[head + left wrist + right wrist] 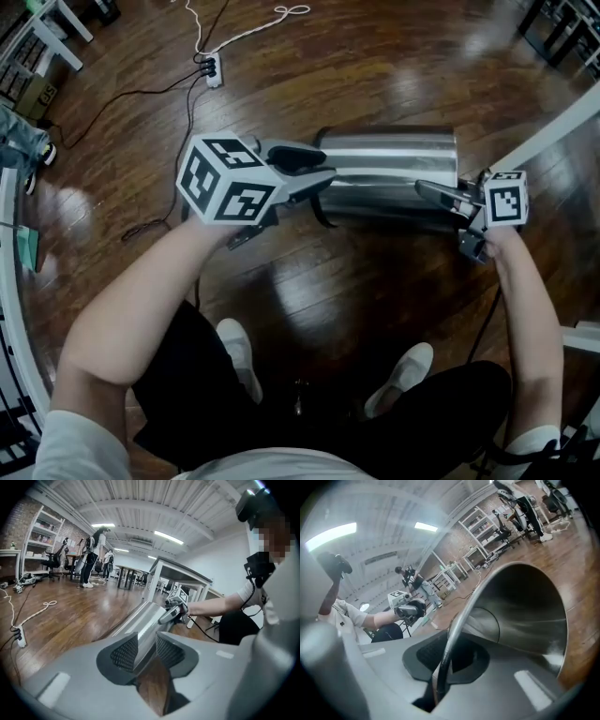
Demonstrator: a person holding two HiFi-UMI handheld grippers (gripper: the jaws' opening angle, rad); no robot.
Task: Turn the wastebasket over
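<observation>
**Head view.** A polished steel wastebasket [389, 173] lies on its side above the wooden floor [375, 56]. Its long axis runs left to right, directly ahead of the person's white shoes [234, 347]. Whether its wall touches the floor cannot be told.

- **Left gripper:** The left gripper [317, 192], carrying a marker cube [225, 178], meets the wastebasket's left end.
- **Right gripper:** The right gripper [433, 193] meets the right end, where the mouth opens.
- **Far floor:** A power strip [213, 68] and a looped white cable [246, 28] lie well apart from the wastebasket.
- **Right edge:** A white table leg [548, 136] slants across the right edge of the scene.

**Left gripper view.** The two ribbed pads [125, 652] stand partly apart and pinch the steel edge of the wastebasket's left end. The body of the wastebasket runs away from them toward the other gripper.

**Right gripper view.** The jaws are pressed together on the thin rolled rim [461, 613] of the mouth, which passes between them. The dark, shining interior of the wastebasket opens to the right of the rim.
</observation>
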